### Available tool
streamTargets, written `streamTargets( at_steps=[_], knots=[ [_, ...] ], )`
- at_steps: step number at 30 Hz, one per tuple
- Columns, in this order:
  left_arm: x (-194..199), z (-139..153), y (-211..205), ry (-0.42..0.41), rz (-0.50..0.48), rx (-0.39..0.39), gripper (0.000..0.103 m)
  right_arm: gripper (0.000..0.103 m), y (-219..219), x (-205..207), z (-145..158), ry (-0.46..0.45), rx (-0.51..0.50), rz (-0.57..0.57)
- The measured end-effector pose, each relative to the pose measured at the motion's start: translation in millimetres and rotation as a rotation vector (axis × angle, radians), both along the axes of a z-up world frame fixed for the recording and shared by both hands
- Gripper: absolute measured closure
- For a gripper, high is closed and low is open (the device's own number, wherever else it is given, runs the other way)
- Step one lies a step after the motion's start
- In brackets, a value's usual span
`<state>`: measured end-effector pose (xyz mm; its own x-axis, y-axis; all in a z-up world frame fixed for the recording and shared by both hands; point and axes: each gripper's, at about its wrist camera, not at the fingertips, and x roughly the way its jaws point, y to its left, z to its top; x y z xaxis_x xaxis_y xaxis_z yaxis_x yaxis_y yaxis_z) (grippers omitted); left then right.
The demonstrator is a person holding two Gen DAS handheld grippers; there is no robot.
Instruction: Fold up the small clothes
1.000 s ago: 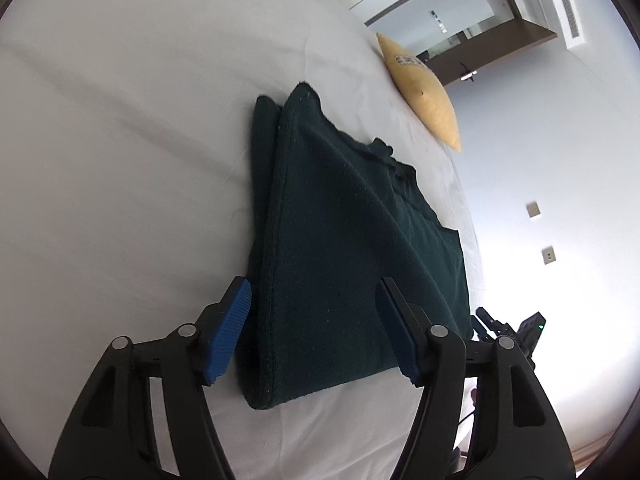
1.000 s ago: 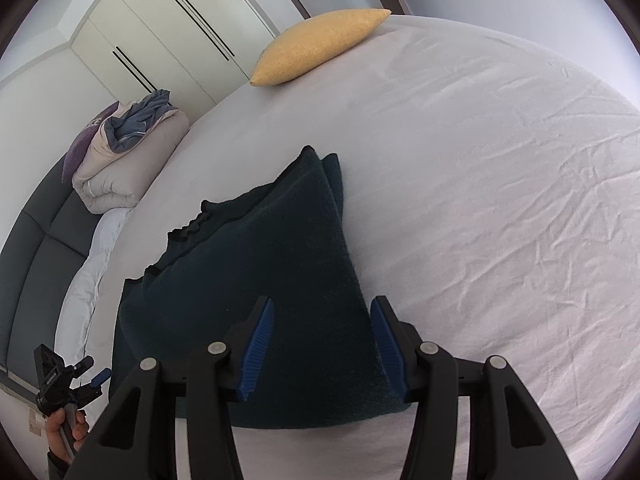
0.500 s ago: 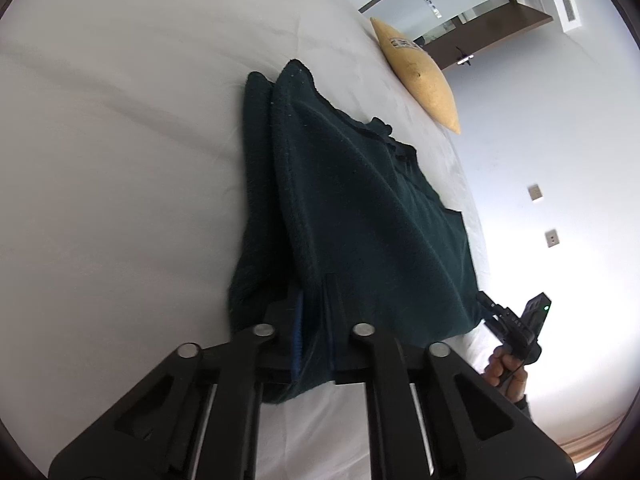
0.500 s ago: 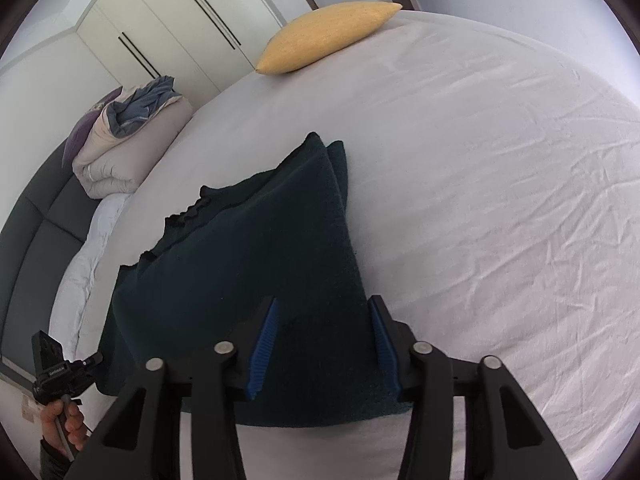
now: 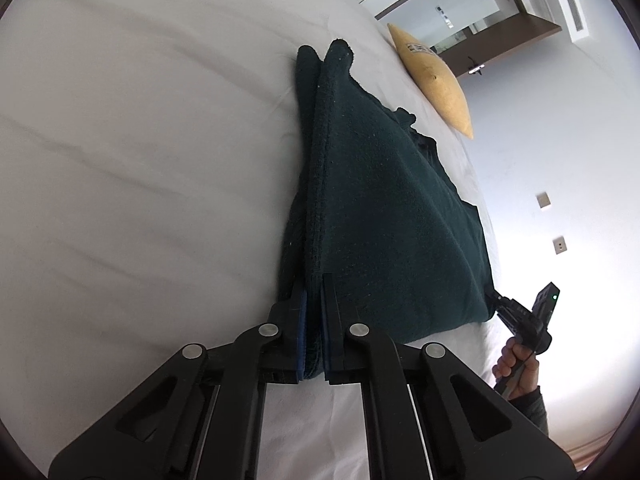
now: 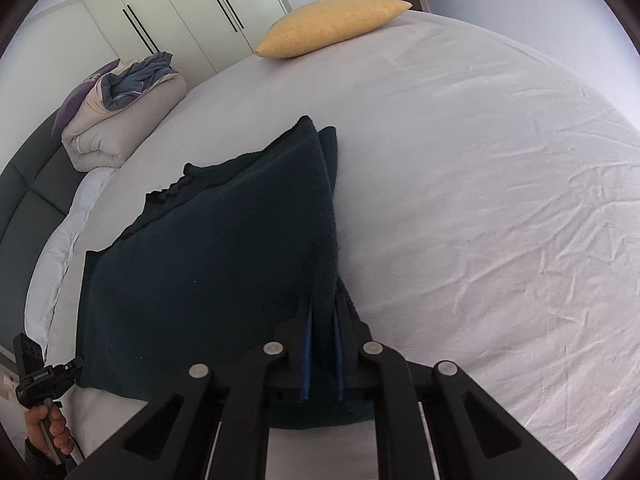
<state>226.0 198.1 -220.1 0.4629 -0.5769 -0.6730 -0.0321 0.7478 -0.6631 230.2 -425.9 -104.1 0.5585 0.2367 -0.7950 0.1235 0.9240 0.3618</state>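
Observation:
A dark green knitted garment (image 5: pixel 384 216) lies folded on the white bed sheet (image 5: pixel 140 160); it also shows in the right wrist view (image 6: pixel 224 256). My left gripper (image 5: pixel 313 292) is shut on the garment's near corner, the cloth pinched between the blue pads. My right gripper (image 6: pixel 322 312) is shut on the garment's other near corner, with the folded edge bunched between its pads. Each gripper appears at the edge of the other's view, the right one (image 5: pixel 524 316) and the left one (image 6: pixel 40 376), held in a hand.
A yellow pillow (image 6: pixel 332 26) lies at the far end of the bed and shows in the left wrist view (image 5: pixel 434 80). A rolled duvet with clothes (image 6: pixel 120 116) sits by the dark headboard (image 6: pixel 28 184). White wardrobes (image 6: pixel 180 12) stand behind.
Both grippers were open astride the garment's near edge a second ago. The left closed on the cloth first, then the right closed; the pinched edges are now drawn up a little.

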Motion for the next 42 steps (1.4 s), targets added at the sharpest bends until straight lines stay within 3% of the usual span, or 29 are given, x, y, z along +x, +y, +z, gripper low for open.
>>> streamTargets(
  at_steps=[4,9,13,15,19,23,26,30,32,33,35,36,38,42],
  knots=[
    [-7,3,1,-0.016,-0.001,0.032,0.099,0.094,-2,-1,-2,-0.002,0.018,-0.014],
    [-8,1,8,-0.015,0.013,-0.01,0.098,0.093,-7,-2,-7,0.012,0.04,-0.029],
    [-13,7,18,-0.011,0.031,-0.04,0.097,0.083,-16,-6,-5,0.023,0.091,-0.065],
    [-16,15,23,-0.008,0.055,-0.002,0.097,0.068,-21,-12,1,0.021,0.078,-0.11],
    [-18,54,26,-0.077,0.103,0.127,0.097,0.068,-25,-19,20,-0.041,0.072,-0.136],
    [10,94,-15,-0.186,0.008,0.208,0.097,0.068,13,-4,40,-0.109,0.165,0.005],
    [41,98,-55,-0.217,-0.05,0.243,0.097,0.068,54,15,40,-0.113,0.222,0.103],
    [55,71,-103,-0.172,-0.137,0.285,0.097,0.068,101,31,18,-0.059,0.328,0.206],
    [55,47,-111,-0.12,-0.154,0.316,0.097,0.068,122,32,0,-0.022,0.366,0.274],
    [51,36,-108,-0.109,-0.143,0.294,0.097,0.069,128,31,-11,0.002,0.354,0.288],
    [44,30,-97,-0.127,-0.132,0.244,0.097,0.08,120,27,-28,0.03,0.356,0.263],
    [41,28,-92,-0.122,-0.131,0.24,0.097,0.091,113,25,-33,0.033,0.379,0.251],
    [33,28,-83,-0.123,-0.132,0.265,0.097,0.102,87,19,-40,0.036,0.398,0.192],
    [22,25,-58,-0.111,-0.097,0.249,0.097,0.103,25,-2,-38,-0.001,0.381,0.025]
  ],
)
